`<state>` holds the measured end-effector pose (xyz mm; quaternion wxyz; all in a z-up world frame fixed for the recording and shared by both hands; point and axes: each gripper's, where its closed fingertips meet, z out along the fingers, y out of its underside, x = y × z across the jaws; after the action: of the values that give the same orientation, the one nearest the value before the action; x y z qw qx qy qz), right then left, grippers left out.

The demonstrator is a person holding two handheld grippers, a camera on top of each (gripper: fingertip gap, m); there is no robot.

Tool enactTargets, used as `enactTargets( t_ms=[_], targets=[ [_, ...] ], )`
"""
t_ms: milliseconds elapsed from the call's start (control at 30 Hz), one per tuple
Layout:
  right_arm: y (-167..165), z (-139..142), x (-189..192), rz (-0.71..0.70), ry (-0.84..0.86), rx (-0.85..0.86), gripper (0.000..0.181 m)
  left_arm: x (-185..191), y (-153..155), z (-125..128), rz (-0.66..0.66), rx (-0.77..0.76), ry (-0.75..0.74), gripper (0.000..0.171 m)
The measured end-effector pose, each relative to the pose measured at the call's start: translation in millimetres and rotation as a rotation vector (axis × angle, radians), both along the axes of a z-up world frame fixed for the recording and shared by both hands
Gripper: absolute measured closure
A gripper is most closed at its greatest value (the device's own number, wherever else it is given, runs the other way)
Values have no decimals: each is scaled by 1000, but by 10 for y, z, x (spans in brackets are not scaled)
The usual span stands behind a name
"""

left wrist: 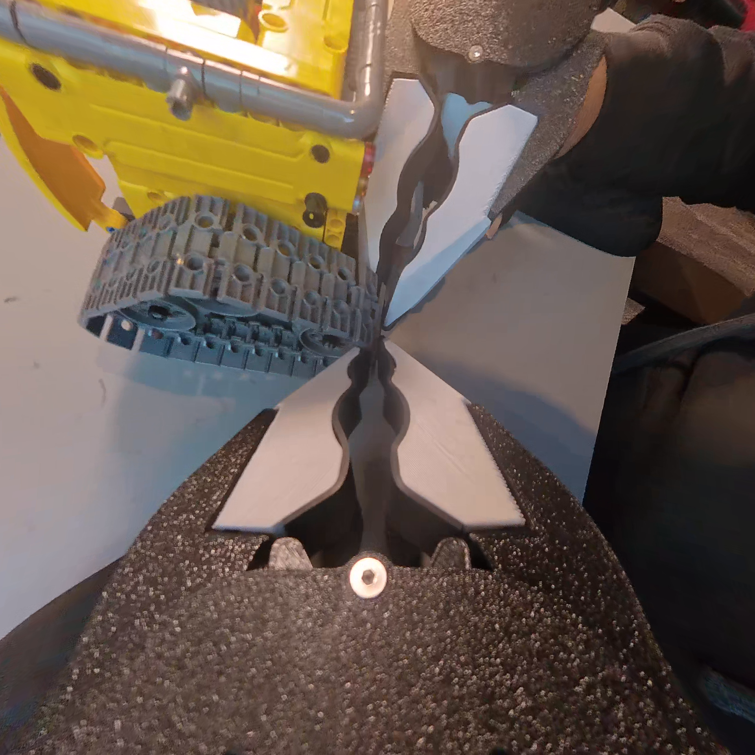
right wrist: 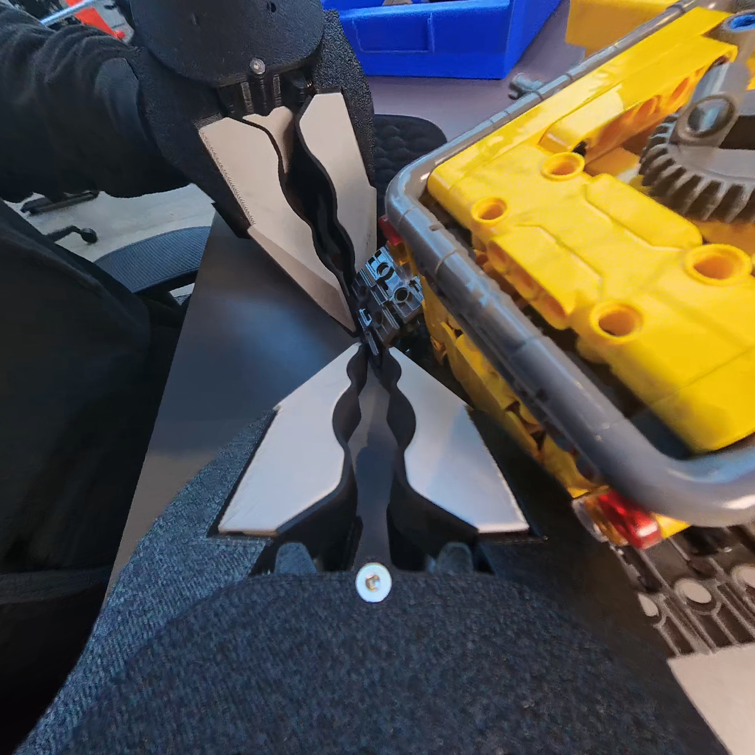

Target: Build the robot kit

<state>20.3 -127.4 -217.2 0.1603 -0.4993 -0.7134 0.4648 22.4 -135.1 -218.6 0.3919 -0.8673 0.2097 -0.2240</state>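
A yellow brick-built tracked vehicle (left wrist: 212, 139) stands on a white table (left wrist: 61, 429), with a grey rail (left wrist: 286, 96) round its top. Its grey track (left wrist: 228, 278) curves down at the near end. My left gripper (left wrist: 374, 347) is shut, its tips pinching the track's end links. My right gripper (right wrist: 374, 355) is shut on the same dark track links (right wrist: 388, 298) from the opposite side. The two grippers meet tip to tip: the right one (left wrist: 386, 322) comes down from above in the left wrist view, and the left one (right wrist: 354, 325) comes in from the upper left in the right wrist view.
A black-gloved hand (left wrist: 653, 143) holds the right gripper. The vehicle's top carries a grey gear (right wrist: 694, 175), and a red tail light (right wrist: 629, 521) sits under the rail. A blue bin (right wrist: 441, 36) stands behind. The table edge (left wrist: 608, 388) runs close on the right, with a dark chair beyond. The grippers are tip to tip, or close to it.
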Motion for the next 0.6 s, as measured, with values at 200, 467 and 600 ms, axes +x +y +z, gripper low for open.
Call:
enactTargets(
  t_ms=[200, 467, 600],
  targets=[
    [81, 8, -32, -64, -15, 32, 173, -37, 68, 6, 64, -80, -118, 168],
    [212, 21, -5, -183, 1, 183, 164, 33, 162, 12, 103, -103, -221, 168],
    [236, 21, -47, -184, -1, 159, 165, 7, 190, 8, 122, -108, -230, 168]
  ],
)
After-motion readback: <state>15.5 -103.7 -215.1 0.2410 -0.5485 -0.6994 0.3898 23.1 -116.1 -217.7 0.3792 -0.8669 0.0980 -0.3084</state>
